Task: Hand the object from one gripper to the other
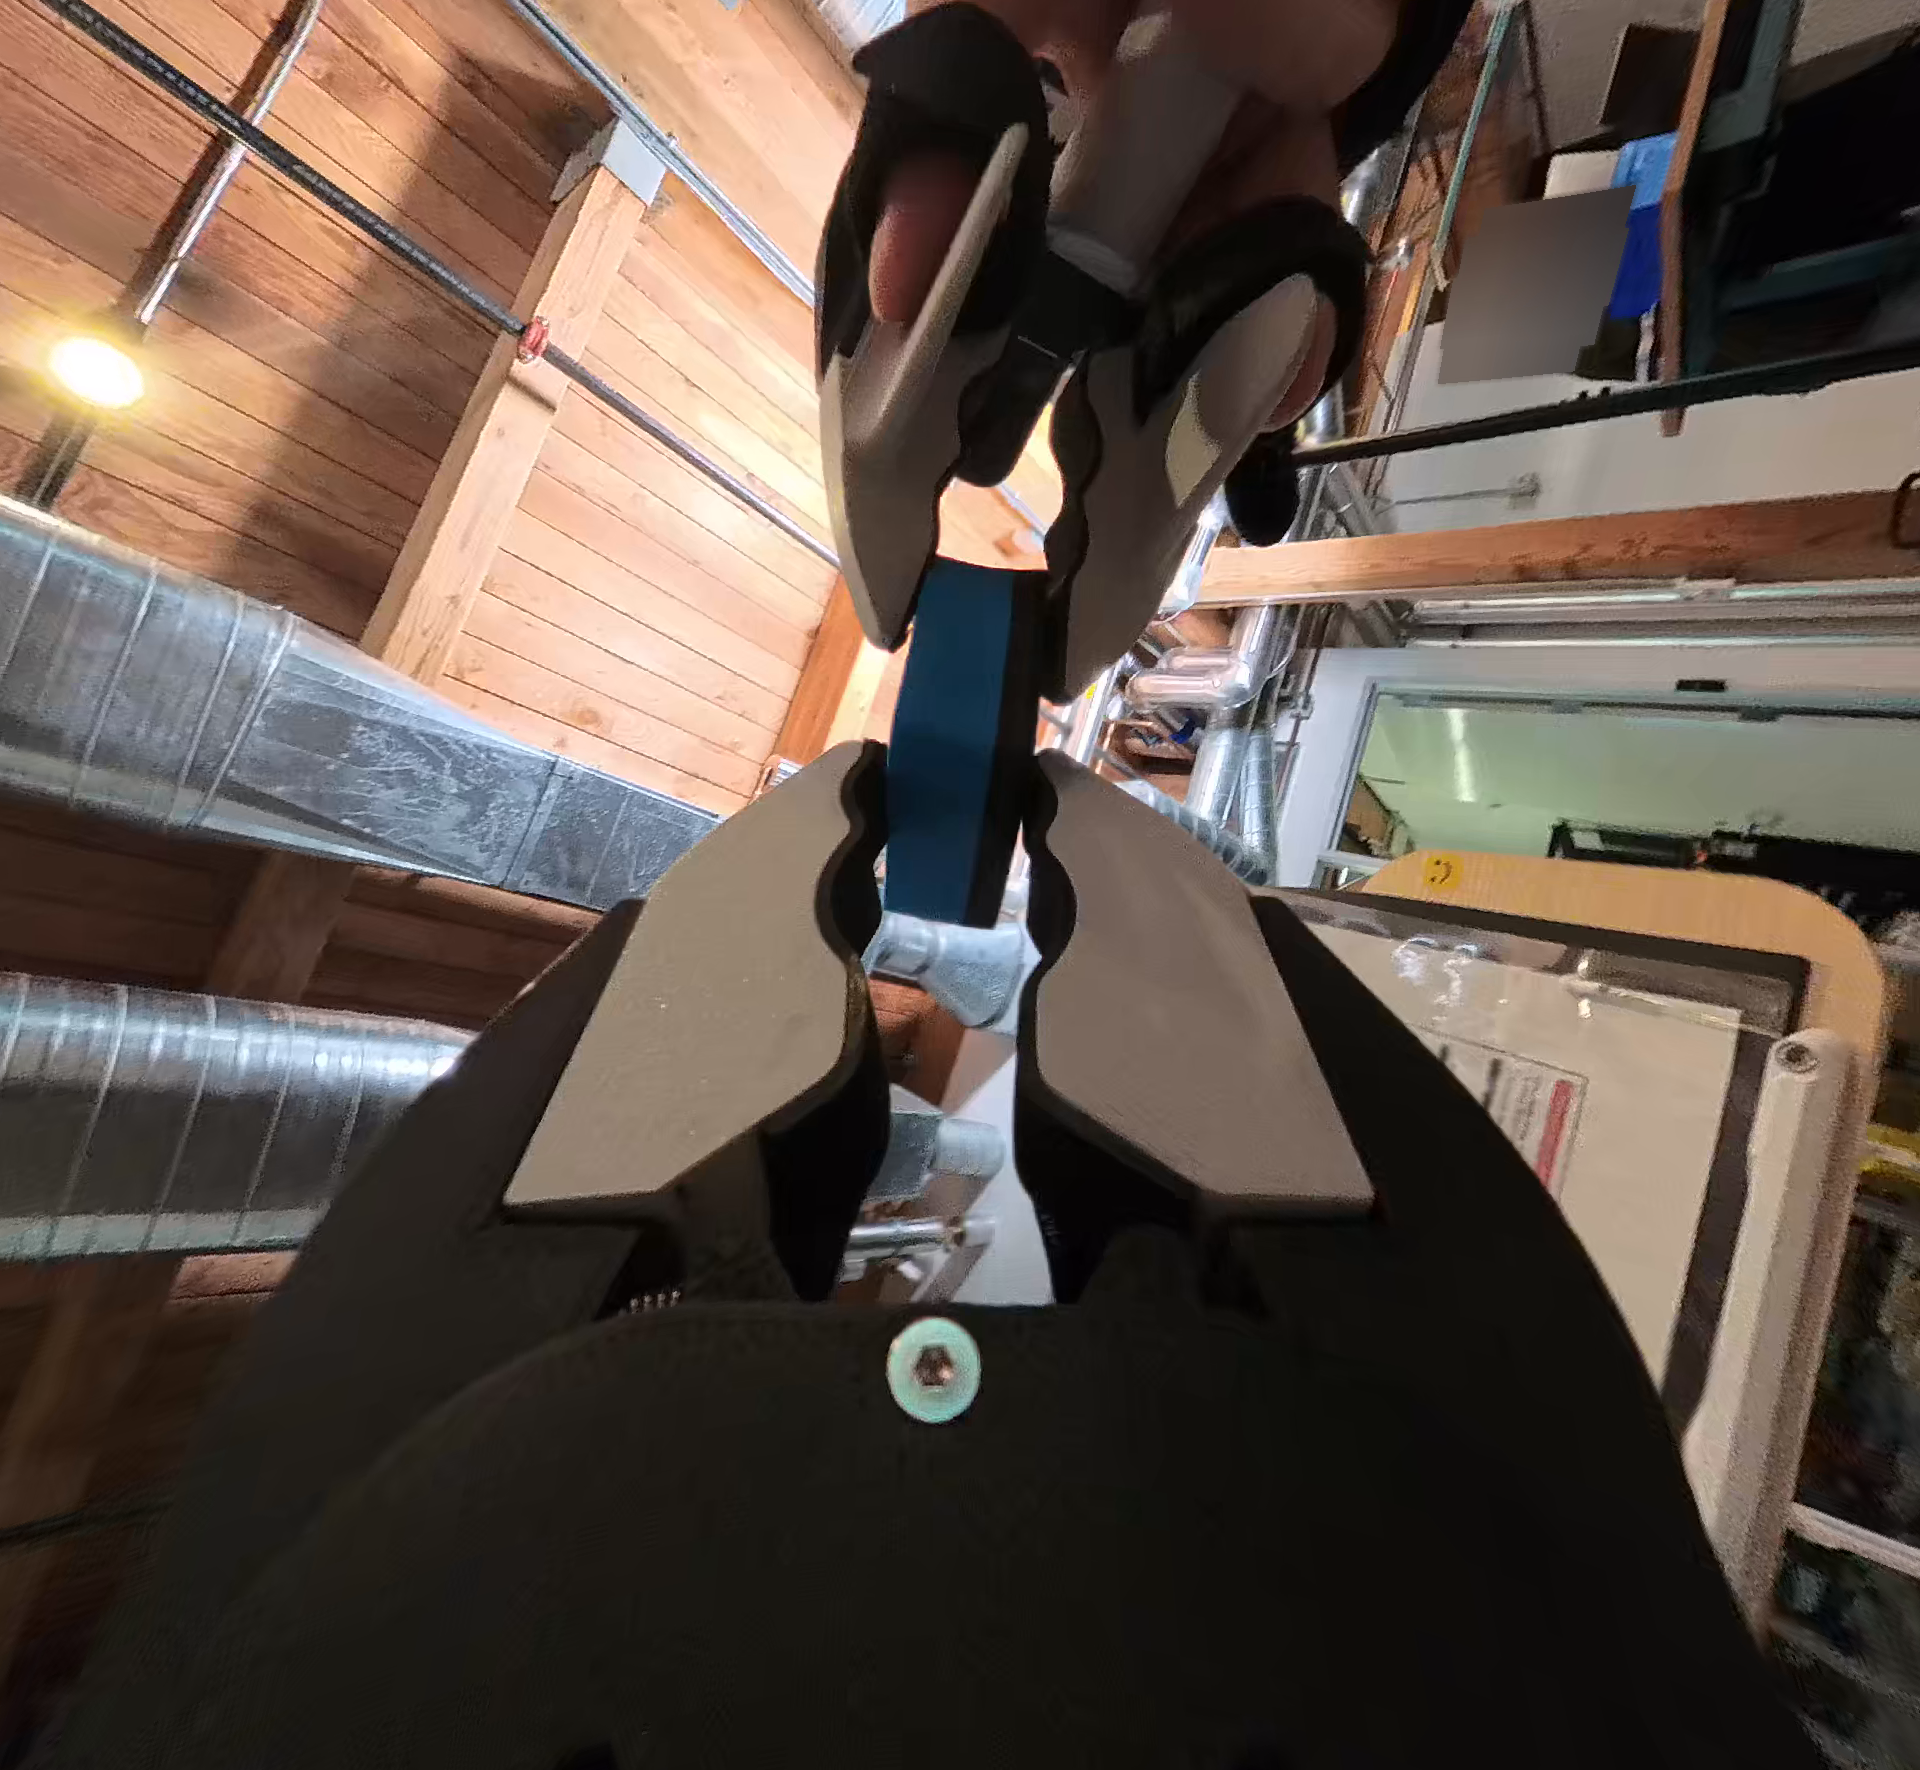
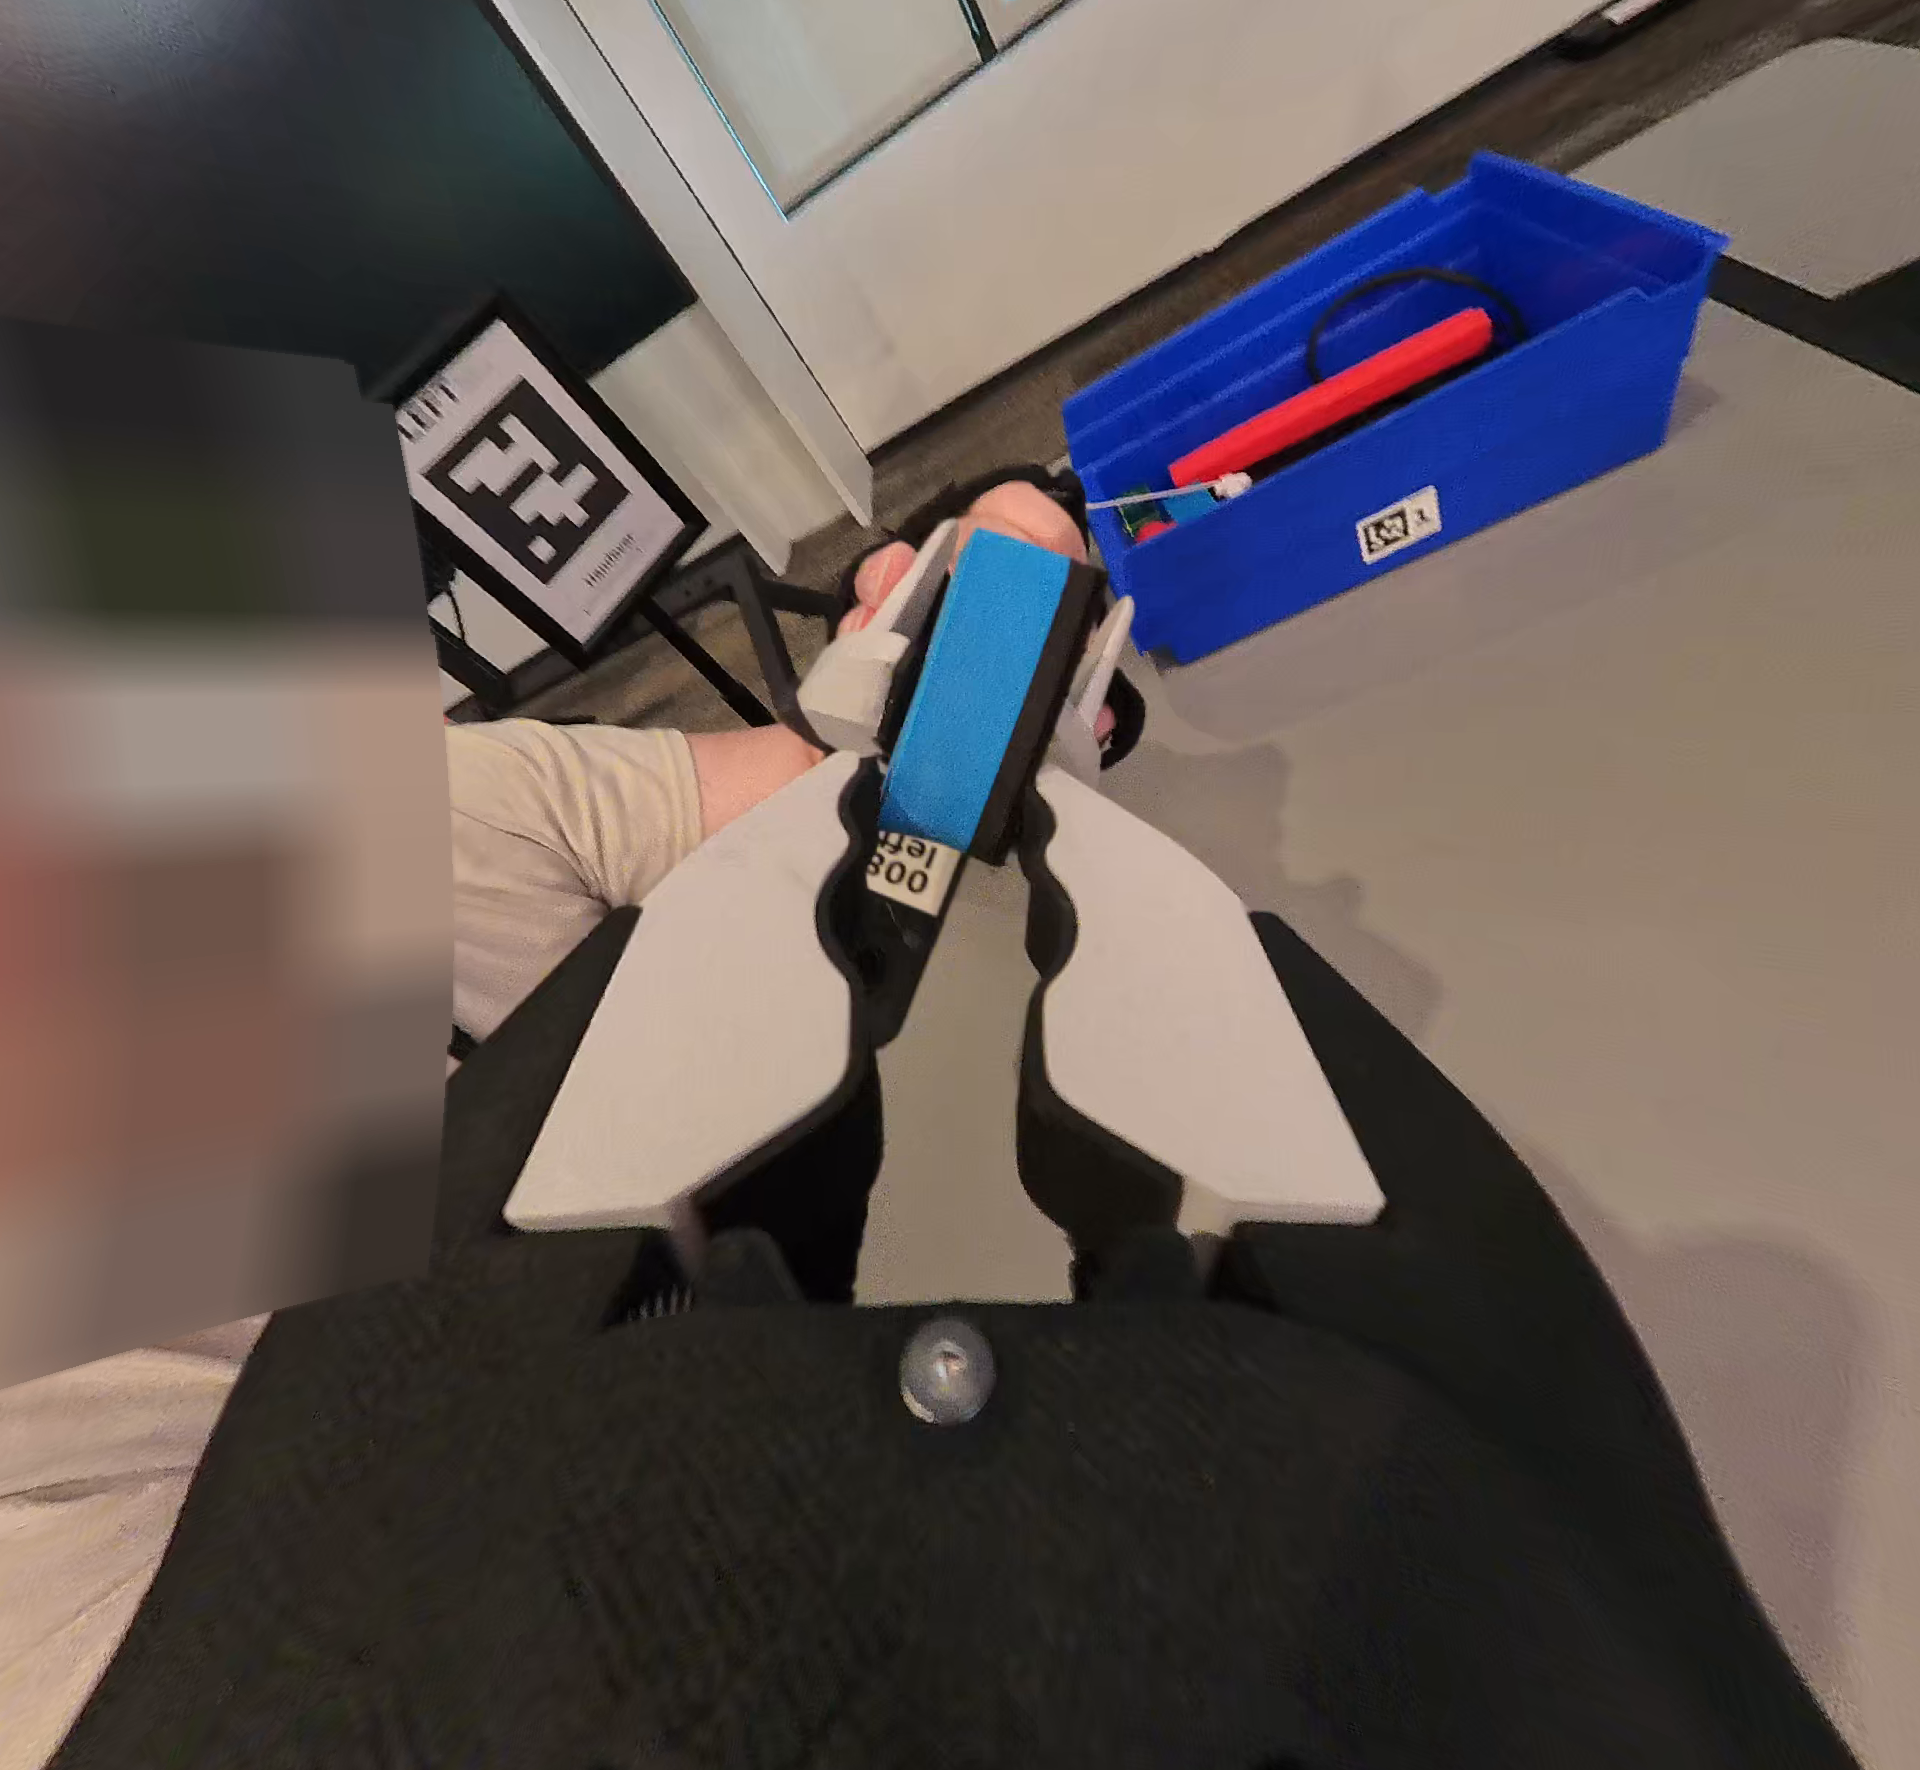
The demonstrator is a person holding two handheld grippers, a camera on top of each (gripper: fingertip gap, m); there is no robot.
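A blue block with a black side (image 1: 956, 733) is held in the air between both grippers. In the left wrist view my left gripper (image 1: 956, 770) is shut on its near end. The right gripper (image 1: 971, 650), held by a hand, comes in from above and is shut on the far end. In the right wrist view my right gripper (image 2: 945, 785) grips the near end of the block (image 2: 977, 681). The left gripper (image 2: 982, 671) holds it from the far side, tip to tip with mine.
A grey table (image 2: 1558, 889) lies below. On it at the far right stands a blue bin (image 2: 1507, 463) holding a red bar (image 2: 1340, 401) and a black cable. A black-and-white marker board (image 2: 540, 484) stands behind. The left wrist view looks up at a wooden ceiling and metal ducts (image 1: 260, 712). Both grippers' tips are close together, under 4 cm apart.
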